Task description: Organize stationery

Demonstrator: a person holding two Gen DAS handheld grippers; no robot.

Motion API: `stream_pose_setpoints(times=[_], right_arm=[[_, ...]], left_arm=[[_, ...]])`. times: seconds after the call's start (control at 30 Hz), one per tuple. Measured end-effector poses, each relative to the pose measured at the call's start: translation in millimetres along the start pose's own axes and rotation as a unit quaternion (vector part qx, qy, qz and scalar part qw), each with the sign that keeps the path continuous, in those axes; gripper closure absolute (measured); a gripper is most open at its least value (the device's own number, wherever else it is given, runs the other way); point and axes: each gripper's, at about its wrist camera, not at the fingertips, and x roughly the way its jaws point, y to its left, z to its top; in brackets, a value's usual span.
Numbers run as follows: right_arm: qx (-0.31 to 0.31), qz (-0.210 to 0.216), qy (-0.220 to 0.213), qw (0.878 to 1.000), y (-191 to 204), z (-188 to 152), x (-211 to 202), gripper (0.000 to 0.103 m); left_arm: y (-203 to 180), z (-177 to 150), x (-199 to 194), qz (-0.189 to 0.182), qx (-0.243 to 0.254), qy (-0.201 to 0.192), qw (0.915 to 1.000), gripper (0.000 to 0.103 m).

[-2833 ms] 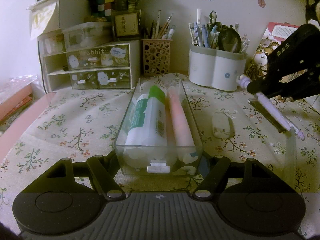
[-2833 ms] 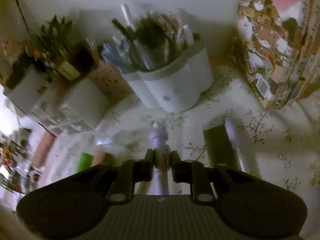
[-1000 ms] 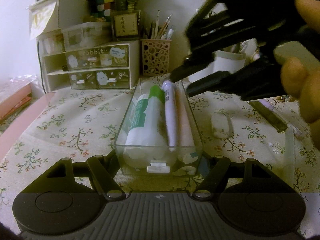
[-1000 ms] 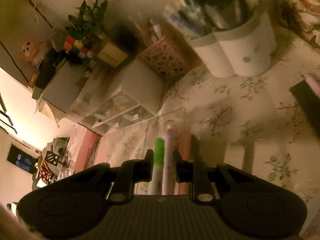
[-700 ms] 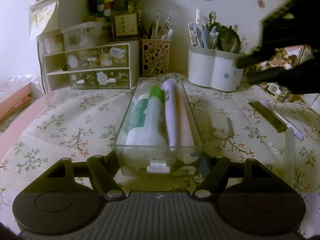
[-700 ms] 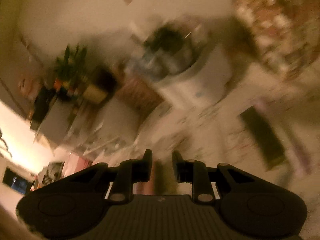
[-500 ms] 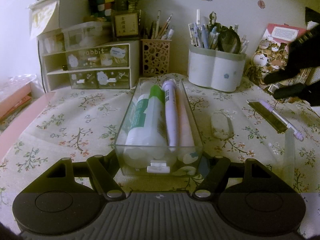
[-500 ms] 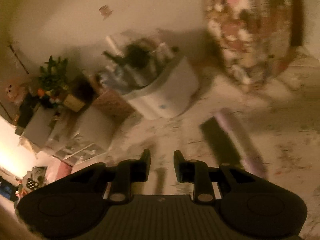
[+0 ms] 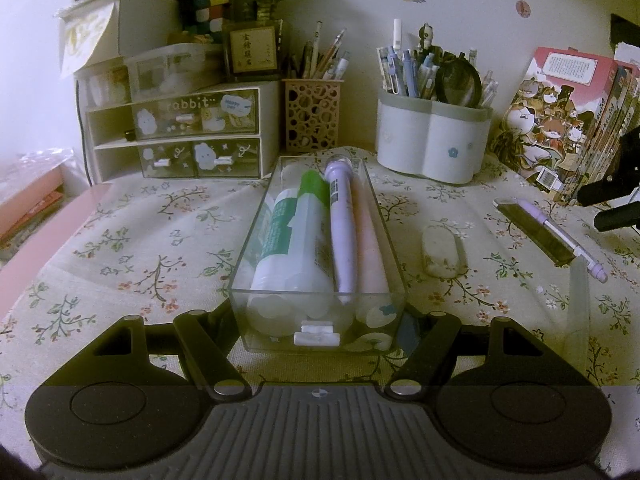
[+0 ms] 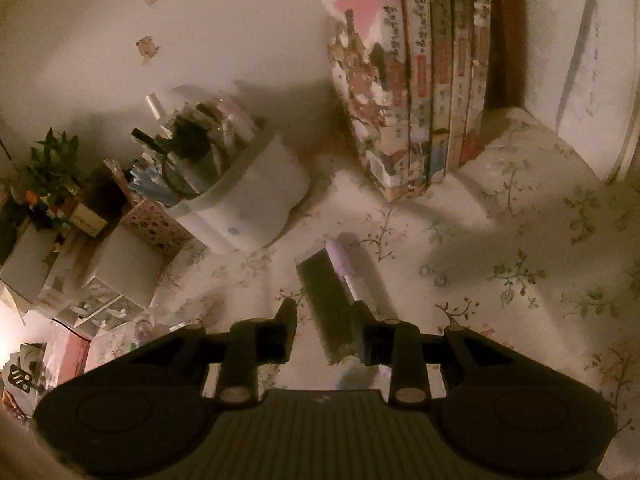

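Note:
A clear tray point(image 9: 386, 220) lies lengthwise in the left wrist view. It holds a green-labelled tube point(image 9: 296, 236), a purple marker point(image 9: 342, 232) and a pink marker point(image 9: 370, 248). My left gripper point(image 9: 320, 332) is shut on the tray's near end. To the right, a dark ruler point(image 9: 536, 232) and a purple pen point(image 9: 568, 240) lie side by side on the floral cloth. My right gripper point(image 10: 324, 310) hovers over the ruler point(image 10: 324, 288) and pen point(image 10: 344, 264). Its jaws are opening and its pads touch nothing. It also shows at the right edge as the right gripper point(image 9: 600, 206).
A white eraser point(image 9: 442, 250) lies between tray and ruler. At the back stand a white pen holder point(image 9: 432, 148), a lattice pen cup point(image 9: 312, 116) and a drawer unit point(image 9: 180, 136). Upright books point(image 10: 420, 120) stand at the back right.
The right gripper left the purple marker in the tray, swung right to above the ruler and pen, and its jaws widened. The left gripper and tray stayed put.

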Motion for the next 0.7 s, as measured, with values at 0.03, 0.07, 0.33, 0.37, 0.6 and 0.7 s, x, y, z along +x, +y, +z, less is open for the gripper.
stream_pose_setpoints(times=[0.03,0.07,0.33,0.37,0.6,0.7], right_arm=[[-0.002,-0.001,0.002,1.0,0,-1,1,0.072],[-0.005,-0.004,0.003,1.0,0,-3,2,0.072],[-0.058,-0.027,0.051,0.997,12,-24,0,0.072],[-0.059,-0.027,0.058,0.996,11,-27,-1,0.072],[-0.045,-0.018,0.081,0.996,8,-38,1,0.072],[-0.039,-0.014,0.091,0.995,8,-38,5,0.072]], left_arm=[[0,0,0,0.0,0.0,0.0,1.0,0.03],[0,0,0,0.0,0.0,0.0,1.0,0.03],[1,0,0,0.0,0.001,0.0,1.0,0.031],[1,0,0,0.0,0.001,0.0,1.0,0.031],[1,0,0,0.0,0.0,0.0,1.0,0.031],[1,0,0,0.0,0.0,0.0,1.0,0.031]])
